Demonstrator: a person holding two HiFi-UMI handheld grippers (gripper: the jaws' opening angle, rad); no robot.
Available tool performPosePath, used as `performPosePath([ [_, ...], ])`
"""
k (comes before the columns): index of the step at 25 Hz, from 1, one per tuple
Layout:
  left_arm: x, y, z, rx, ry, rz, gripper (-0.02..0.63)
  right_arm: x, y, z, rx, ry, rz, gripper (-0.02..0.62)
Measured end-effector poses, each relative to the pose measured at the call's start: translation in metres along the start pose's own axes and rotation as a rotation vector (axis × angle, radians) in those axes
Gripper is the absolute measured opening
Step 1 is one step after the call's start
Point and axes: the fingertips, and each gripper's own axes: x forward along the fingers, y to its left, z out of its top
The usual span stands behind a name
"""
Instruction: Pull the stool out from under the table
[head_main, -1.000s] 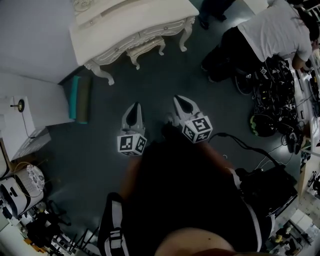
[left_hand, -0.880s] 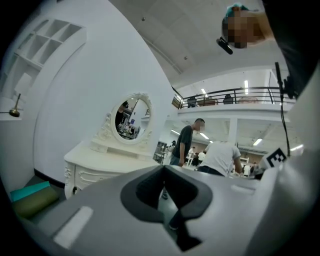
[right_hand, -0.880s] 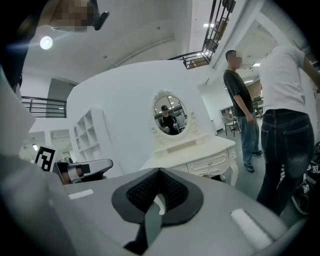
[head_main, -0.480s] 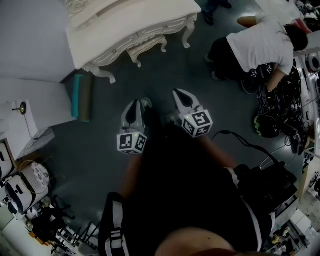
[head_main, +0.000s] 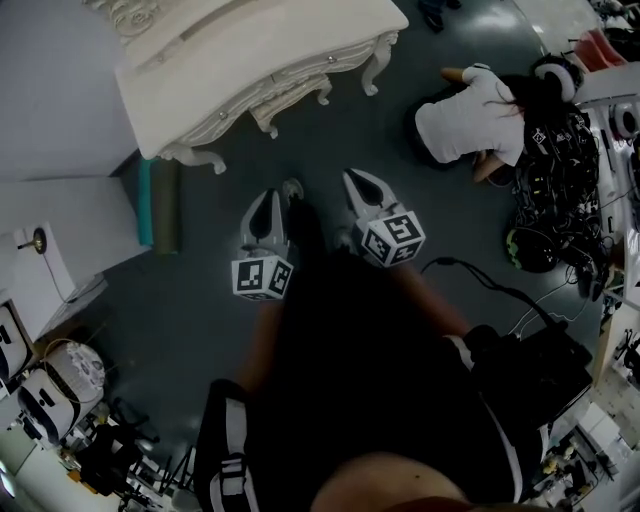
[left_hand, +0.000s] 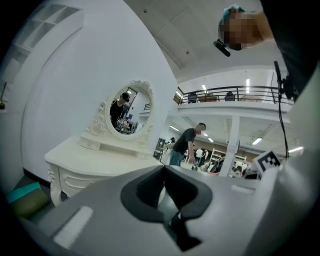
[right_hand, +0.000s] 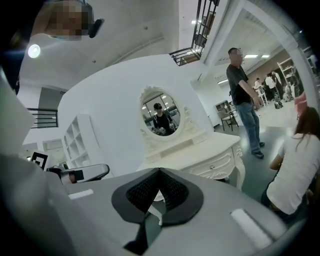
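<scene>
Cream stool with carved legs (head_main: 288, 92): tucked under the white ornate dressing table (head_main: 250, 40), well apart from both grippers. Left gripper (head_main: 266, 200) and right gripper (head_main: 360, 185): jaws pressed together, nothing between them (both held above the dark grey floor (head_main: 200, 290)).

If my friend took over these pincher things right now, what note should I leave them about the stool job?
Left gripper: jaws shut, nothing in them, held above the dark floor, short of the table.
Right gripper: jaws shut, nothing in them, beside the left one.
Small white carved stool: tucked mostly under the white carved dressing table, untouched.
Done: nothing on the stool yet; both grippers face the table.
Left: step closer, open a gripper, grip the stool and pull it out.
</scene>
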Motion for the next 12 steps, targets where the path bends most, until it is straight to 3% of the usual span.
performPosePath([
  [12, 0.109, 0.083, 0.015, -0.022, 0.018, -0.031, 0.008, 0.129, -0.041, -0.008, 0.077, 0.049, -0.050, -0.002],
])
